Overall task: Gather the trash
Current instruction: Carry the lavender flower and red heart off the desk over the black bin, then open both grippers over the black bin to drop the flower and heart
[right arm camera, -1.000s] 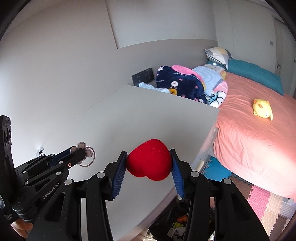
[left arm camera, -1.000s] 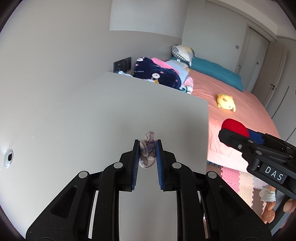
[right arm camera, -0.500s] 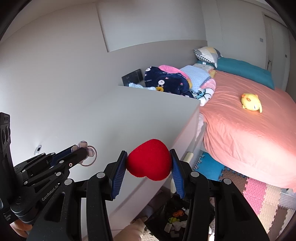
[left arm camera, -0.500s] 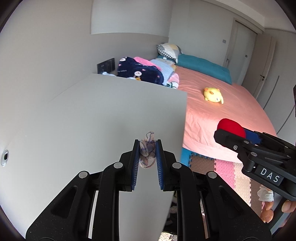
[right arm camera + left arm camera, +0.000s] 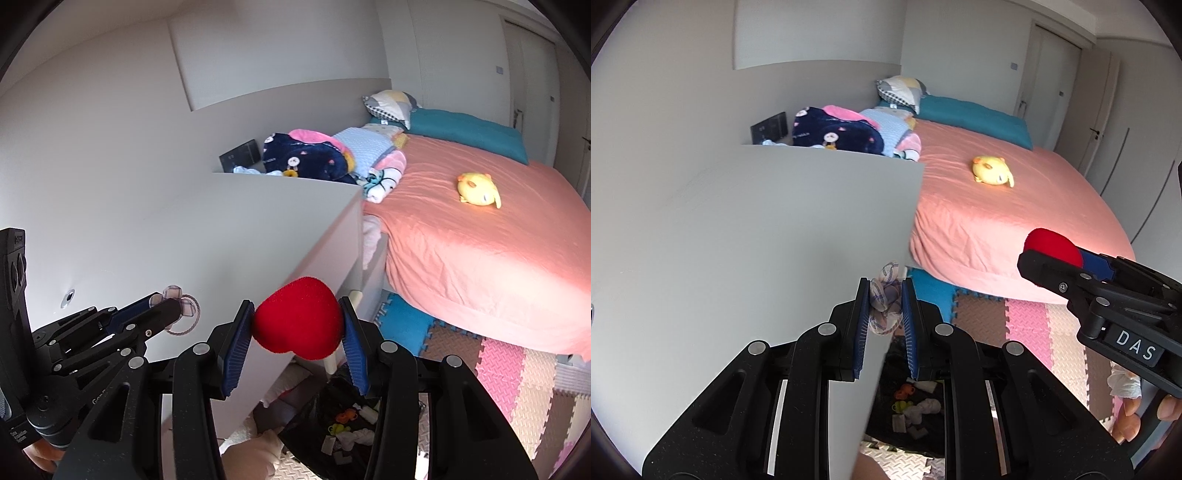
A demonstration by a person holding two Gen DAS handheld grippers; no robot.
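Over the desk edge: both grippers hang past the grey desk (image 5: pixel 746 236) corner, above the floor mats (image 5: pixel 509 373)
Left gripper: left gripper (image 5: pixel 884 314) is clamped tight on a small checked fabric hair tie (image 5: pixel 884 308), its loop showing in the right wrist view (image 5: pixel 184 317)
Right gripper: right gripper (image 5: pixel 297 325) is closed on a red plush heart (image 5: pixel 297 323), pads pressing both sides
Where the trash goes: black trash bag (image 5: pixel 332 424), open on the floor beside the desk, bits of litter already inside
Key relation, right: bag lies at 6 o'clock from the heart in the right wrist view, directly below and a little nearer the camera
Key relation, left: bag (image 5: pixel 916 406) lies at 6 o'clock below the hair tie, showing between the left fingers
Nearer hand: too close to call; each held thing sits about over the bag mouth in its own view
Long axis: hair tie stands roughly 12 to 6 between the pads; heart lies wide, 9 to 3
Next move, judged: lower toward the bag mouth and let go, one then the other
Count, grippers: two
Count, held items: two, one per gripper
Count, bags: one
Count, elsewhere: one pink bed (image 5: pixel 1015 206), one yellow plush toy (image 5: pixel 991 170)
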